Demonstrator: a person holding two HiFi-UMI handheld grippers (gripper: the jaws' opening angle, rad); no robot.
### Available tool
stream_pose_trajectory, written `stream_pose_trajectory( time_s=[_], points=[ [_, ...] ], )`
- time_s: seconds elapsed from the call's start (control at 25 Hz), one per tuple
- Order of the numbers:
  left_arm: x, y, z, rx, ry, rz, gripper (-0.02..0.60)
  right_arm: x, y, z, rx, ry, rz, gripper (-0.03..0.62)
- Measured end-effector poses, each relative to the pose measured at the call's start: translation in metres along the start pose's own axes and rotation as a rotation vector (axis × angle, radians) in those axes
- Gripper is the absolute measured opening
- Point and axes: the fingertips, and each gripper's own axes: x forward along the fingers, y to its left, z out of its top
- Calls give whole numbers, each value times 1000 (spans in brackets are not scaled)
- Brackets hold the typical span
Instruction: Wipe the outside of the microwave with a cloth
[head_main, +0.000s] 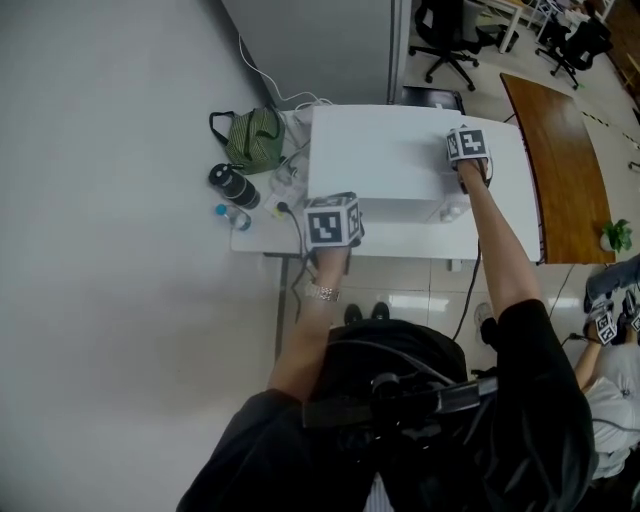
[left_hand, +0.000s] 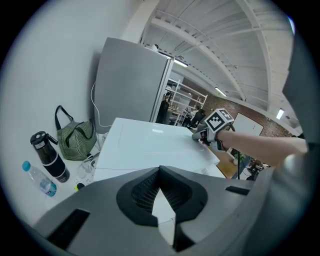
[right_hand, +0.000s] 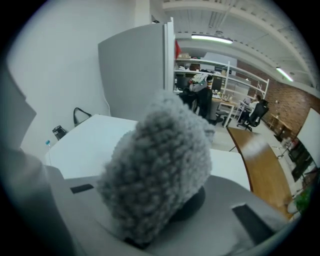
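The white microwave (head_main: 385, 150) stands on a white table (head_main: 400, 243); its flat top fills the left gripper view (left_hand: 150, 145). My right gripper (head_main: 468, 150) rests on the top near its right edge, shut on a fluffy grey cloth (right_hand: 160, 165) that hides its jaws. The left gripper view shows that gripper (left_hand: 212, 127) at the top's far right corner. My left gripper (head_main: 334, 218) hovers at the microwave's near left corner. Its jaws (left_hand: 160, 172) meet at the tips with nothing between them.
Left of the microwave are a green striped bag (head_main: 255, 138), a black bottle (head_main: 233, 185), a small water bottle (head_main: 232, 215) and cables. A tall grey cabinet (head_main: 310, 45) stands behind. A wooden table (head_main: 560, 150) and office chairs (head_main: 445, 40) lie to the right.
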Motion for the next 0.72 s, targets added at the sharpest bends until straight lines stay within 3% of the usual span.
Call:
stream_pose_trajectory(
  time_s=[0.12,0.2,0.28,0.52,0.72],
  points=[
    [-7,6,0,-7,-7,7,3,-6,-21,-8,29,24,-36,23],
    [-13,13,-1,-16,-12,20,3,-9,-4,-3,40,13,-11,21],
    [-19,21,-3,-27,-20,35,3,-12,41,13,12,-24,62,21],
    [-33,36,-12,-57,-32,63,3,-16,238,55,-157,-112,335,21],
    [-48,44,-28,-73,-18,87,3,-1,329,39,-268,-41,426,21]
  ],
)
